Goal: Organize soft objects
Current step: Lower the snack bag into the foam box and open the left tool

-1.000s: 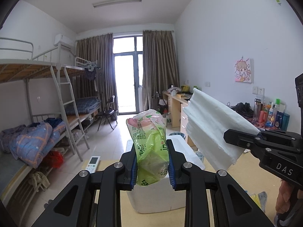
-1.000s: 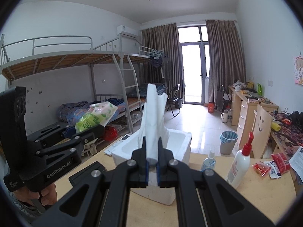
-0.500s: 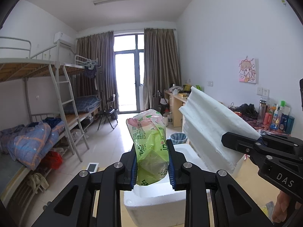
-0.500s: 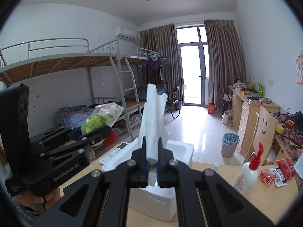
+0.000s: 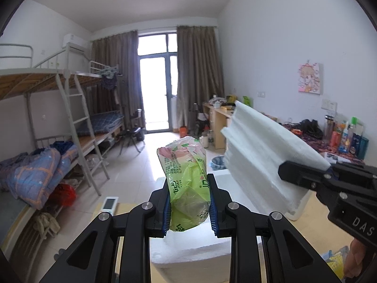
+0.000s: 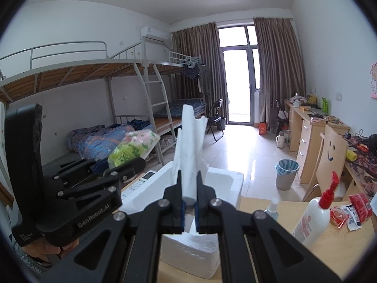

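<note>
left gripper (image 5: 189, 206) clamping green packet (image 5: 186, 184), right gripper (image 6: 189, 204) pinching white tissues (image 6: 188, 146) (both above foam box (image 6: 226, 179) rim)

The foam box (image 5: 188, 254) interior is hidden behind the green packet (image 5: 186, 184) and tissue stack (image 5: 261, 165).

A shared dormitory room. Shown by metal bunk beds (image 6: 99, 75) with a ladder (image 5: 77, 127) and rumpled quilts (image 5: 35, 172) along one wall, a row of wooden desks (image 6: 306, 132) crowded with bottles and clutter along the other, a wall air conditioner (image 6: 154, 34), a folding chair (image 6: 215, 118), a bin (image 6: 286, 173), and curtained glass balcony doors (image 5: 156, 92) at the far end.
</note>
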`<state>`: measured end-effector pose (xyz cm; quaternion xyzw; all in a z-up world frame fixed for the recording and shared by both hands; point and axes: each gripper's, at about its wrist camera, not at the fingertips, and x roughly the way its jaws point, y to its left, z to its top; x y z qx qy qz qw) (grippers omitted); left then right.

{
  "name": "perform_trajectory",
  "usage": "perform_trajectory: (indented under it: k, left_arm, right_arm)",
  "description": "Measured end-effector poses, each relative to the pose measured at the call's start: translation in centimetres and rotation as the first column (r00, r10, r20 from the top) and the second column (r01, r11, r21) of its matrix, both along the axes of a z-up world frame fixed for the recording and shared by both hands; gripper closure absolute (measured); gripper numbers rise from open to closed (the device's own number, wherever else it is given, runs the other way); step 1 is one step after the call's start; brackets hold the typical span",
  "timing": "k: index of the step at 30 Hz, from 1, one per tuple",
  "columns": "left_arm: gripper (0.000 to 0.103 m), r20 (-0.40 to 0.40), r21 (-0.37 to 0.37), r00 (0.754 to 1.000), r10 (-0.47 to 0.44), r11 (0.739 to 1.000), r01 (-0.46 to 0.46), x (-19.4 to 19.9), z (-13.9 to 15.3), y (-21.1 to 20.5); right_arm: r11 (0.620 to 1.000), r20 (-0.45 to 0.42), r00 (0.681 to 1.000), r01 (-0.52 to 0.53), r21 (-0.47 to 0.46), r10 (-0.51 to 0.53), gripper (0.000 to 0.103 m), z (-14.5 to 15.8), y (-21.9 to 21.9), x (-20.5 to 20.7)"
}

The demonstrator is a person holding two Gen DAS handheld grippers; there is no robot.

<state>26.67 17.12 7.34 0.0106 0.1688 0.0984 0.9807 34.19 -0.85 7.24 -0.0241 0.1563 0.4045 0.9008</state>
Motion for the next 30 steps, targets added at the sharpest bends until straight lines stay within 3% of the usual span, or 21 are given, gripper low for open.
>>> perform_trajectory:
  k: [10, 22, 25, 27, 28, 30]
  left_arm:
    - [0.075, -0.03, -0.024, 0.997, -0.078, 0.997, 0.077, 2.4, 0.3, -1.6]
    - [0.073, -0.064, -0.04, 0.995, -0.076, 0.996, 0.074, 4.0, -0.4, -0.4]
    - [0.053, -0.072, -0.05, 0.995, -0.071, 0.996, 0.067, 4.2, -0.5, -0.7]
    - [0.031, -0.068, -0.056, 0.995, -0.073, 0.996, 0.069, 4.2, -0.4, -0.7]
    - [0.026, -0.064, -0.054, 0.996, -0.069, 0.996, 0.066, 4.2, -0.4, -0.8]
    - [0.007, -0.049, -0.051, 0.997, -0.058, 0.997, 0.056, 4.0, -0.3, -0.8]
  right_arm:
    - [0.996, 0.021, 0.995, 0.094, 0.006, -0.094, 0.095, 1.6, -1.7, -0.2]
    - [0.996, 0.003, 0.996, 0.088, 0.003, -0.088, 0.095, 1.1, -1.0, 0.5]
    - [0.996, 0.005, 0.996, 0.087, 0.006, -0.087, 0.095, 1.1, -1.0, 0.5]
    - [0.996, 0.006, 0.996, 0.09, 0.011, -0.09, 0.095, 1.1, -1.1, 0.5]
    - [0.996, 0.005, 0.996, 0.091, 0.011, -0.091, 0.095, 1.1, -1.1, 0.7]
    - [0.996, 0.004, 0.996, 0.093, 0.013, -0.093, 0.095, 1.0, -1.3, 0.7]
